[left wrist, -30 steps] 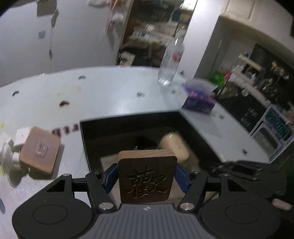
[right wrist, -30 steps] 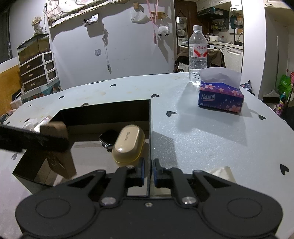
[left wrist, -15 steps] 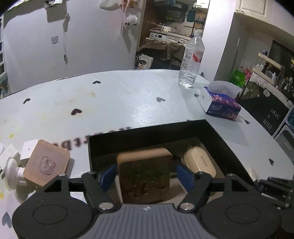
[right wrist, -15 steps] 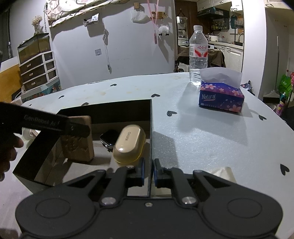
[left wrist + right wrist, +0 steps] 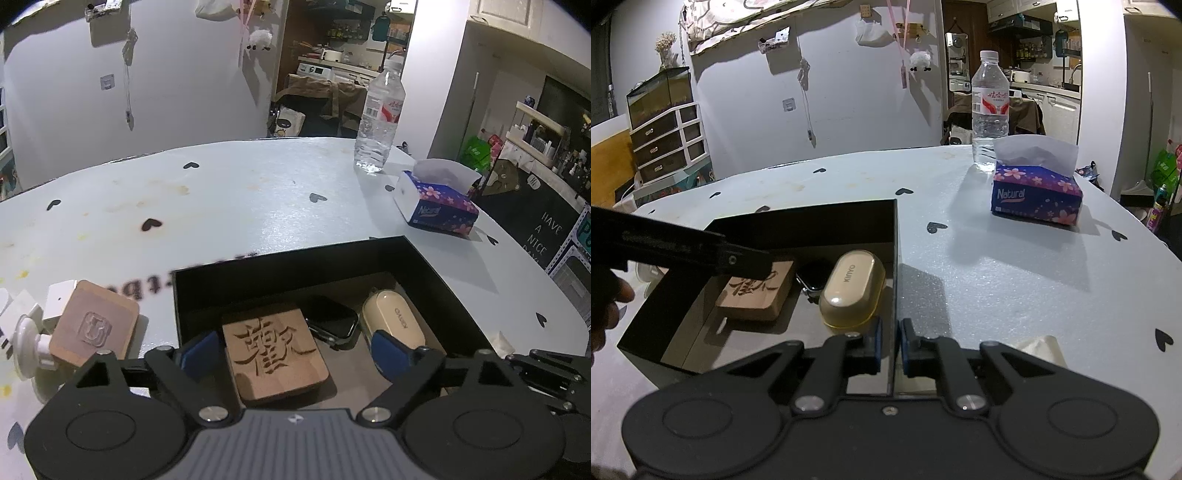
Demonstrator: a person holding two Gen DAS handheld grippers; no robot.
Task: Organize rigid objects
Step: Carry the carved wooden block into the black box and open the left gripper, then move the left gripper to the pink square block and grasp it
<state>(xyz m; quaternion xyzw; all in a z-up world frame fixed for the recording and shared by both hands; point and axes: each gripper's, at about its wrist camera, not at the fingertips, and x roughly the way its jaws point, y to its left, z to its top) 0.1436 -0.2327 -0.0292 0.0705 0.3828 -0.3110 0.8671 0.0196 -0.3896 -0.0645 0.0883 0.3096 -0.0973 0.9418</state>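
Observation:
A black open box (image 5: 288,266) stands on the pale table. On its floor lie a carved wooden block (image 5: 275,354), a dark smartwatch (image 5: 332,321) and a cream case (image 5: 393,325). My left gripper (image 5: 295,350) hovers over the box and its jaws are opening. The carved block lies flat between them, clear of both blue pads. In the right wrist view my right gripper (image 5: 892,343) is shut on the box's right wall (image 5: 895,258), next to the cream case (image 5: 853,288). The carved block (image 5: 757,291) shows partly under the left gripper's finger.
A second wooden block (image 5: 92,328) and white plugs (image 5: 26,325) lie left of the box. A water bottle (image 5: 990,110) and a tissue box (image 5: 1036,195) stand at the far right. A crumpled tissue (image 5: 1041,349) lies near the right gripper. A hand (image 5: 605,306) shows at the left edge.
The left gripper has let go of the carved block, which went from upright between the jaws to flat on the box floor. Its jaws spread wide. The right gripper kept still.

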